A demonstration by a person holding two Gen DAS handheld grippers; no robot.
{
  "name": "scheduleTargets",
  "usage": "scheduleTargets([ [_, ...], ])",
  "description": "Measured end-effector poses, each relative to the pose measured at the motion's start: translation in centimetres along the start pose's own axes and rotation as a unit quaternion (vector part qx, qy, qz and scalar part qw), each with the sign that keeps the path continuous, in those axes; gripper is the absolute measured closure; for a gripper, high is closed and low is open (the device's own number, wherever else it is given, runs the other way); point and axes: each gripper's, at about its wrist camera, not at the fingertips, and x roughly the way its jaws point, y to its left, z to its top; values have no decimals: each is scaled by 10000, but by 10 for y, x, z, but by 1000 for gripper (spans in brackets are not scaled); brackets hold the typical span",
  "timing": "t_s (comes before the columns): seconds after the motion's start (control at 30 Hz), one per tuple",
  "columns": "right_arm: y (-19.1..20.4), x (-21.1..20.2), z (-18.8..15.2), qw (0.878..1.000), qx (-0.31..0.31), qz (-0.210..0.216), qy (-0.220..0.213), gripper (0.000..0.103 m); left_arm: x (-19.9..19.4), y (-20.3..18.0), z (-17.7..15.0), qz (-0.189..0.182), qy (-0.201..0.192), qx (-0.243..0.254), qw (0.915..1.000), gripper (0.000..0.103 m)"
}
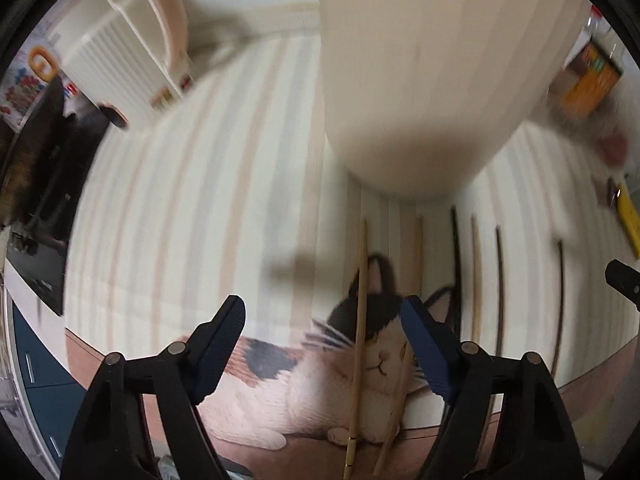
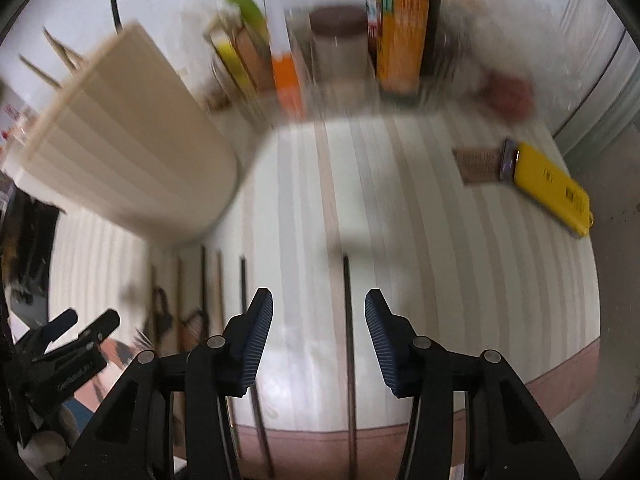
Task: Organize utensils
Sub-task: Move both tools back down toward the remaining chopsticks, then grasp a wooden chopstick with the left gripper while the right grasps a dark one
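Note:
Several chopsticks lie side by side on a striped mat with a cat picture. A tall cream holder cup (image 1: 432, 72) stands behind them; in the right wrist view the cup (image 2: 132, 144) has a few light sticks (image 2: 60, 50) in it. My left gripper (image 1: 324, 312) is open above a light bamboo chopstick (image 1: 358, 344). Dark chopsticks (image 1: 498, 288) lie to its right. My right gripper (image 2: 319, 306) is open, with a dark chopstick (image 2: 351, 344) lying between its fingers below. Another dark chopstick (image 2: 245, 292) lies just left. The left gripper also shows in the right wrist view (image 2: 86, 326).
A cream dish rack (image 1: 120, 48) stands at the far left. Bottles and boxes (image 2: 404, 32) line the back wall. A yellow lighter-like item (image 2: 554, 188) lies on the mat's right side. A black object (image 1: 40, 184) sits at the left edge.

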Motion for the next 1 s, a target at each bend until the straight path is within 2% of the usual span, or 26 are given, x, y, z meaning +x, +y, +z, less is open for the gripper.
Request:
scheduleTargets([
  [0.1, -5, 22, -9, 9992, -29, -167, 360, 53, 21, -6, -6, 42, 217, 106, 9997, 29],
  [0.13, -7, 28, -11, 9988, -8, -197, 454, 53, 24, -7, -6, 63, 255, 133, 9996, 32],
  [0.2, -9, 44, -15, 9966, -67, -324, 756, 53, 33, -9, -8, 75, 387, 183, 9991, 50],
  [0.27, -12, 56, -22, 9949, -89, -385, 924, 53, 40, -11, -10, 53, 490, 182, 9986, 58],
  [0.43, -18, 76, -32, 9908, -123, -627, 1193, 53, 45, -14, -14, 28, 495, 221, 9985, 69],
  [0.5, -21, 82, -35, 9896, -109, -656, 1277, 54, 45, -15, -14, -82, 490, 217, 9985, 79],
  [0.57, -21, 81, -36, 9906, -123, -680, 1183, 62, 46, -19, -14, -159, 480, 221, 9985, 89],
  [0.63, -20, 80, -38, 9910, -124, -676, 1153, 74, 46, -21, -15, -105, 464, 244, 9986, 97],
  [0.7, -18, 79, -39, 9912, -142, -667, 1135, 91, 45, -25, -17, -85, 470, 242, 9986, 98],
  [0.73, -16, 79, -40, 9914, -132, -621, 1141, 94, 45, -24, -17, -81, 476, 233, 9986, 98],
  [1.0, 9, 79, -45, 9918, -213, -175, 1248, 97, 42, -11, -30, 25, 566, 212, 9982, 98],
])
